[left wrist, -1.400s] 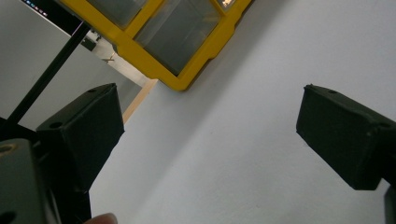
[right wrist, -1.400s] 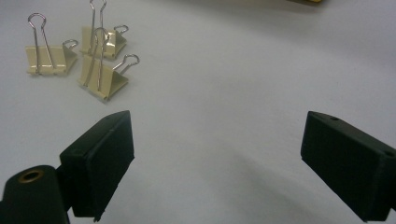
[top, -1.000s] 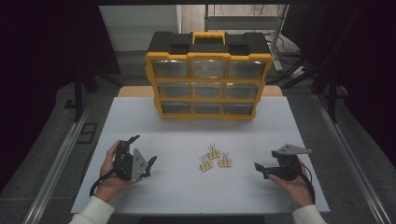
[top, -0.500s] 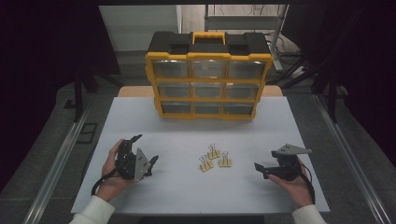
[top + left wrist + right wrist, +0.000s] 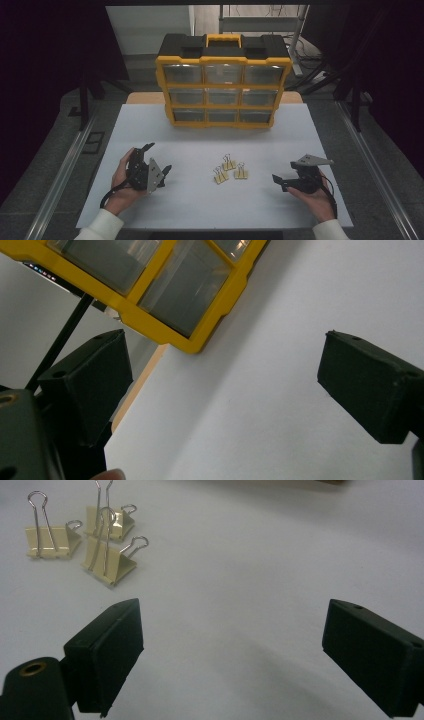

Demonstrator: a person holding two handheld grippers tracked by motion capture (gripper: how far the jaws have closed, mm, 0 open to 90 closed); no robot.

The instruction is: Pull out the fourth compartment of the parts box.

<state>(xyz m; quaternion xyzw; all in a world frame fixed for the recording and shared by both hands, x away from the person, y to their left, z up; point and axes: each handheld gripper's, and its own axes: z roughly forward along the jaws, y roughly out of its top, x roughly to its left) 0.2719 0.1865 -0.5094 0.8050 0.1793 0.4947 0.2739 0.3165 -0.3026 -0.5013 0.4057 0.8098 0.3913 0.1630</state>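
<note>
Three cream binder clips [image 5: 230, 169] lie together on the white table top [image 5: 200, 145], between my two hands. My left gripper [image 5: 158, 158] is held low at the table's left, open and empty, about a hand's width left of the clips. In the left gripper view its jaws [image 5: 230, 385] stand wide apart over bare table, pointing toward the organizer's corner [image 5: 165, 305]. My right gripper [image 5: 283, 172] is at the right, open and empty, with its jaws pointing left toward the clips. The right gripper view [image 5: 235, 650] has the clips [image 5: 107, 560] ahead at upper left.
A yellow and black drawer organizer [image 5: 223, 87] with clear drawers stands upright at the table's far edge. Metal rails [image 5: 65, 170] run along both sides of the table. A wooden strip [image 5: 145, 375] shows beyond the white top's far edge.
My left gripper has drifted slightly to the right. The right gripper and the clips have stayed where they were.
</note>
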